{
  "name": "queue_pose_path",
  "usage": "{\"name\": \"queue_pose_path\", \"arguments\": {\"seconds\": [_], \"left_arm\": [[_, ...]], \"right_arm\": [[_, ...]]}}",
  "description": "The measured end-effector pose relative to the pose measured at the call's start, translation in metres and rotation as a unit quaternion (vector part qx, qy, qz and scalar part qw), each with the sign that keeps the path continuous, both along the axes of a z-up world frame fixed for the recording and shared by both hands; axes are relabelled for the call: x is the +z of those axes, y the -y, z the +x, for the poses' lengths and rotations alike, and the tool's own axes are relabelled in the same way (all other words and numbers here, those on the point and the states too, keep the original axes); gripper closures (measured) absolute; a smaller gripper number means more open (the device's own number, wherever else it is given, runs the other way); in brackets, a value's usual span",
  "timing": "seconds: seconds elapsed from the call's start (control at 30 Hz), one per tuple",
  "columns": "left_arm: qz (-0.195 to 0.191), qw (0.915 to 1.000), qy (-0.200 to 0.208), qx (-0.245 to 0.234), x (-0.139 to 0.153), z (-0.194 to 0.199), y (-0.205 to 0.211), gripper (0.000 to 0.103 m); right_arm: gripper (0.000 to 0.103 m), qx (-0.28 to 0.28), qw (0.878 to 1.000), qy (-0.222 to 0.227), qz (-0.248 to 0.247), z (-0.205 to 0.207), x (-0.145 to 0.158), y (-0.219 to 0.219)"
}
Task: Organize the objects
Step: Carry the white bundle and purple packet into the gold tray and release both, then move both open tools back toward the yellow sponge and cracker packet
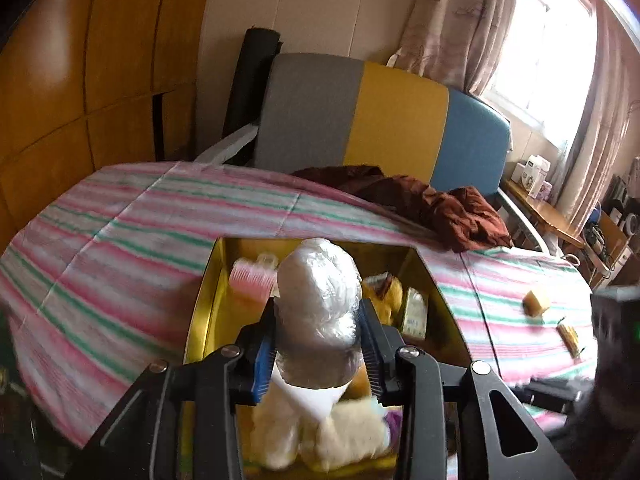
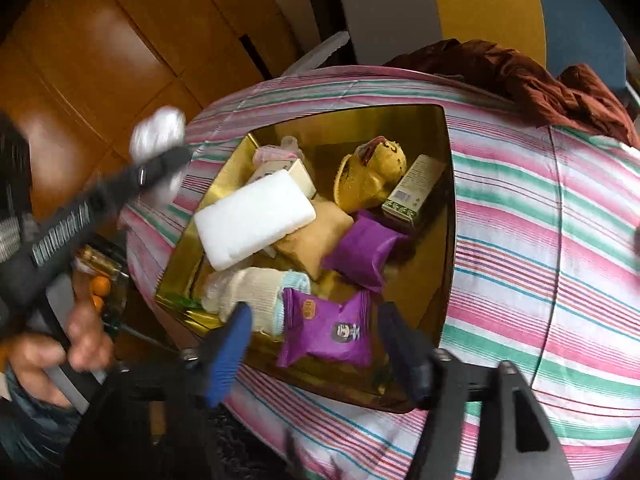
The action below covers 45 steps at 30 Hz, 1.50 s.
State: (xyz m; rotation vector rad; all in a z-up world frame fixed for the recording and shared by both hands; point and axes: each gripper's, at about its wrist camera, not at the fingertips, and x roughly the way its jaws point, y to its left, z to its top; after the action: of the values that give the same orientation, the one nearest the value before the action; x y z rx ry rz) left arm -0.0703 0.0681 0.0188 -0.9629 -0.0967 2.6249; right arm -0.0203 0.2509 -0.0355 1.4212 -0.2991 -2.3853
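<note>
Clamping a plastic-wrapped white bundle (image 1: 318, 304), the left gripper (image 1: 318, 344) holds it between both blue-padded fingers (image 1: 262, 364), above the near end of the gold tin (image 1: 200, 304). From the right wrist view the same bundle (image 2: 158, 136) shows blurred, up left of the tin (image 2: 448, 240), with the left gripper (image 2: 160, 168) across it and a hand (image 2: 80, 344) on the handle low left. Right gripper (image 2: 312, 320) has fingers well apart, nothing between them, hanging over the near edge of the tin; blue pad (image 2: 228, 356) on the left finger.

Tin sits on a pink-green striped cloth (image 2: 540, 220). Inside: white foam block (image 2: 256, 220) at left, leaning on a tan packet (image 2: 316, 236); yellow plush toy (image 2: 372, 176) at the far side; small green-patterned carton (image 2: 412, 188) just right of the toy; purple pouch (image 2: 364, 252) mid-right; purple snack packet (image 2: 328, 328) at the near edge; white sock (image 2: 256, 292) near left, touching the packet. Pink hair roller (image 1: 252, 280) at the far left corner in the left view.

Outside the tin, on the cloth to the right: a yellow sponge piece (image 1: 536, 302) and a small wrapped packet (image 1: 570, 336), well apart from the tin. Dark red garment (image 1: 440, 204) crumpled at the far right, in front of a grey-yellow-blue headboard (image 1: 380, 120).
</note>
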Motion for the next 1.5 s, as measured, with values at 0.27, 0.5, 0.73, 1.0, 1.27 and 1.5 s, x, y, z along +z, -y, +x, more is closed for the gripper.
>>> {"name": "queue_pose_path", "arguments": {"seconds": [0.27, 0.5, 0.73, 1.0, 1.27, 1.5], "left_arm": [[-0.015, 0.9996, -0.021, -0.01, 0.007, -0.025, -0.025, 0.027], [-0.026, 0.9992, -0.03, 0.005, 0.002, -0.004, -0.017, 0.024], [-0.047, 0.997, -0.058, 0.023, 0.005, 0.024, -0.009, 0.021], [-0.055, 0.9968, -0.055, 0.017, 0.005, 0.041, -0.009, 0.02], [-0.063, 0.9968, -0.049, -0.003, 0.002, 0.051, -0.021, 0.02], [-0.073, 0.9961, -0.042, -0.025, -0.002, 0.059, -0.036, 0.02]], "right_arm": [[0.031, -0.032, 0.998, -0.025, 0.04, 0.01, 0.001, -0.007], [0.031, -0.067, 0.988, -0.099, 0.098, 0.018, 0.019, -0.005], [0.031, -0.1, 0.982, -0.117, 0.112, 0.02, 0.028, -0.013], [0.031, -0.133, 0.982, -0.103, 0.09, 0.025, 0.027, -0.028], [0.031, -0.137, 0.981, -0.101, 0.097, 0.029, 0.025, -0.034], [0.031, -0.14, 0.979, -0.104, 0.104, 0.03, 0.028, -0.046]]}}
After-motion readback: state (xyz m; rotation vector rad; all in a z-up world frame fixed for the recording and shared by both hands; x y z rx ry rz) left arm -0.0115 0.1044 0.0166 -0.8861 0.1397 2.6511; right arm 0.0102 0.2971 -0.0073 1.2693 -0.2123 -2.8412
